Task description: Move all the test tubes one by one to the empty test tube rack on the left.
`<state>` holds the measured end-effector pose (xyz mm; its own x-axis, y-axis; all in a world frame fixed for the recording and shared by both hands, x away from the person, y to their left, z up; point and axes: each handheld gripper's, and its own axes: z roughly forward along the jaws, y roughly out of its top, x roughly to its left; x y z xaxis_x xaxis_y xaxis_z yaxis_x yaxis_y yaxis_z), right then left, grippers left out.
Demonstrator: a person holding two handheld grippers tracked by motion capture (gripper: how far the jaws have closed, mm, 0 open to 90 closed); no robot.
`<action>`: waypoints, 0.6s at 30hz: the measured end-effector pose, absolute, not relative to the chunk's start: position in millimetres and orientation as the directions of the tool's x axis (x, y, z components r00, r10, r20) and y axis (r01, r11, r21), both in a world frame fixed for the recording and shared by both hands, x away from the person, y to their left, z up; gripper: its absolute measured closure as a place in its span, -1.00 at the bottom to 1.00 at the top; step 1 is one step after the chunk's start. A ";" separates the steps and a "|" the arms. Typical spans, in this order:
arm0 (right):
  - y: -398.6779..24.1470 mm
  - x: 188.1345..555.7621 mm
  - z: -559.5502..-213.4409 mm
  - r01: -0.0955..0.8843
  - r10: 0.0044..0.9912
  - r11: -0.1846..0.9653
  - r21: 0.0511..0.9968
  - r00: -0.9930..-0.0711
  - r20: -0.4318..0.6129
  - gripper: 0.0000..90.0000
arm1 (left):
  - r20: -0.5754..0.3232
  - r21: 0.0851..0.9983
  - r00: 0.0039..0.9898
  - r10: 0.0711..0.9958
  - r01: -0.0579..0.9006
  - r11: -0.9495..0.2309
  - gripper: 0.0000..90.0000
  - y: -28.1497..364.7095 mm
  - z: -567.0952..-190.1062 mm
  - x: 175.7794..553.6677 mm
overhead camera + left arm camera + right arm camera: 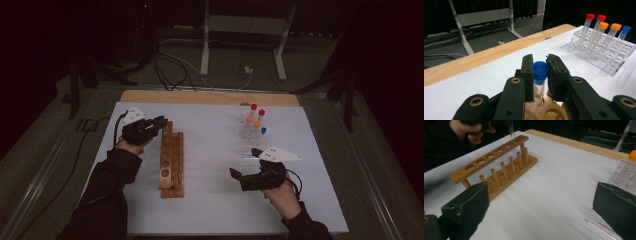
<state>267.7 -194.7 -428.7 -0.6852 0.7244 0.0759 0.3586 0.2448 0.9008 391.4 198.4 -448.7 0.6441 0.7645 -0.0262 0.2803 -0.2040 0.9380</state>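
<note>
The right gripper [243, 176] is hovering with its jaws spread wide and nothing between them, low over the smooth white tabletop [210, 150], while beyond it the left gripper [541, 68] is pinching the blue screw cap of a clear plastic tube [539, 85] and holding the tube's foot at the far end hole of the wooden rack with round holes and upright pegs [499, 167]. The slick, narrow tube is looking liable to catch the hole's rim and tilt, or slip from the pads. Farther off, a clear acrylic rack [604, 53] is holding red-, orange- and blue-capped tubes upright.
</note>
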 end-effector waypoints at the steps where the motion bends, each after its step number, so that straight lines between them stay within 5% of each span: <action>1: -194.8 267.7 -428.5 0.359 0.725 0.246 0.900 -0.684 0.075 -0.99 | -0.022 0.938 0.641 0.767 0.278 -0.206 0.72 198.6 -450.7 391.4; 18: -196.6 268.6 -427.3 0.363 0.722 0.240 0.900 -0.687 0.084 -0.99 | -0.032 0.931 0.646 0.762 0.297 -0.213 0.72 201.3 -464.4 392.7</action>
